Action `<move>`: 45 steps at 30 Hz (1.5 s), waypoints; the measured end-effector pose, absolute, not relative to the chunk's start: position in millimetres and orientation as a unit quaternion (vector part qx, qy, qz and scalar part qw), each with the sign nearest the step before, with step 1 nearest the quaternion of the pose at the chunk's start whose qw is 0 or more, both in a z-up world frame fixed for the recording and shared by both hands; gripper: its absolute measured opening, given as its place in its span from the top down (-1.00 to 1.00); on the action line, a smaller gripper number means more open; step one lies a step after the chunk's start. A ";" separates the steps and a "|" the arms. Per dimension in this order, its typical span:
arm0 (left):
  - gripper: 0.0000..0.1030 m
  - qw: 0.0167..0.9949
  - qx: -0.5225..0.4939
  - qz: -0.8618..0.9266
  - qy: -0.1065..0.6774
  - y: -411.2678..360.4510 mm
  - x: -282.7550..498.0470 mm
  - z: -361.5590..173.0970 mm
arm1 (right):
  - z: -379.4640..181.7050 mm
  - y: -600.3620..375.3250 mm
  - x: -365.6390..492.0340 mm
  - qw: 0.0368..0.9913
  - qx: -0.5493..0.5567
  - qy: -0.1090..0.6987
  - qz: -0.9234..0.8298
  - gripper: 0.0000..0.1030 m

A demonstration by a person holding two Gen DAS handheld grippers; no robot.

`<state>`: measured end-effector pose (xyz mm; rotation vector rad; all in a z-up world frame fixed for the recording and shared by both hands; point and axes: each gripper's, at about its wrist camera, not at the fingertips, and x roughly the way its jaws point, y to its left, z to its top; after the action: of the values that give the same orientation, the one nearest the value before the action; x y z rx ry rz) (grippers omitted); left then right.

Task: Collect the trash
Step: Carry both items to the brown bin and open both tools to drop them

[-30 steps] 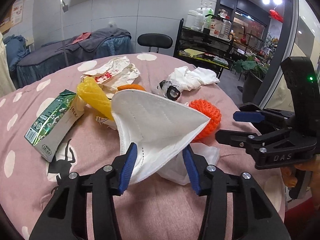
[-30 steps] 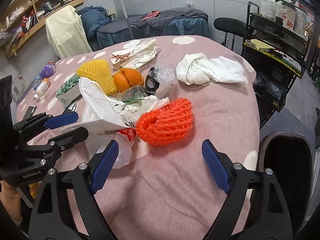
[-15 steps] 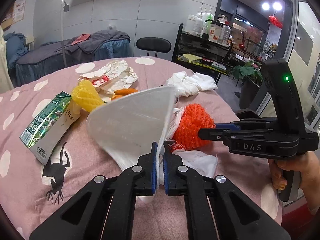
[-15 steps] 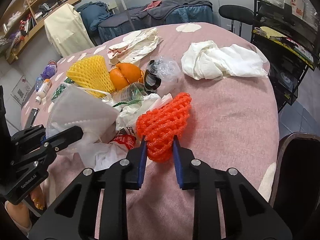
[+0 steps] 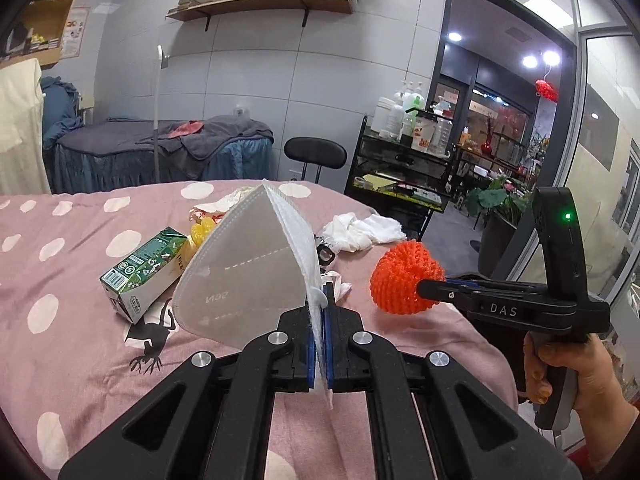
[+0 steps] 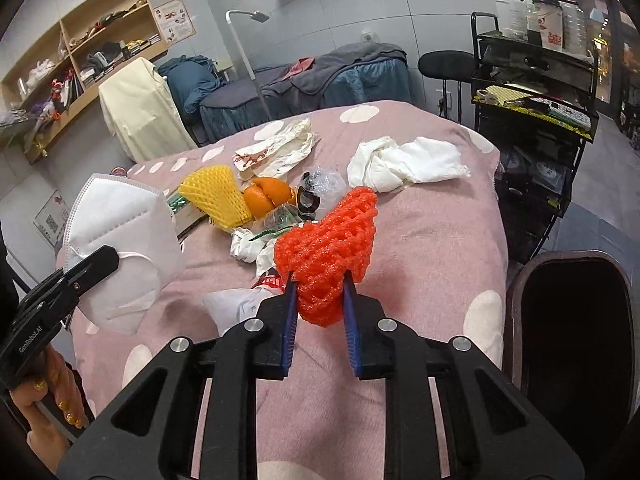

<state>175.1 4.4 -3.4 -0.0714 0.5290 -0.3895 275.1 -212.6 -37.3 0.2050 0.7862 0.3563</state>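
The white face mask (image 5: 248, 272) is held up off the table, pinched at its folded edge between the clenched blue pads of the left gripper (image 5: 318, 336). Just to its right, the orange foam net (image 6: 328, 248) is lifted above the pink dotted tablecloth (image 6: 432, 232), squeezed between the fingers of the right gripper (image 6: 320, 312). On the table behind lie a yellow foam net (image 6: 214, 194), an orange (image 6: 266, 198), a green carton (image 5: 142, 272), a crumpled white cloth (image 6: 400, 162) and a paper wrapper (image 6: 276, 148). A dark bin (image 6: 576, 332) stands at the table's right edge
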 end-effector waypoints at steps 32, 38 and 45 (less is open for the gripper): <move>0.93 0.878 -0.019 -0.393 0.274 -170.0 144.7 -9.5 | -134.4 -403.3 171.1 0.883 0.201 0.416 -0.084 0.01; 0.93 0.855 -0.009 -0.418 0.306 -200.8 150.9 -23.9 | -138.3 -407.0 157.5 0.889 0.178 0.403 -0.123 -0.25; 0.93 0.836 0.020 -0.439 0.330 -241.9 154.4 -36.1 | -119.3 -427.3 135.9 0.897 0.169 0.362 -0.187 -0.38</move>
<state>154.4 -241.9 -36.1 0.0422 0.6977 -0.9290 135.9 -427.3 -119.3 0.3509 0.7507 -0.3872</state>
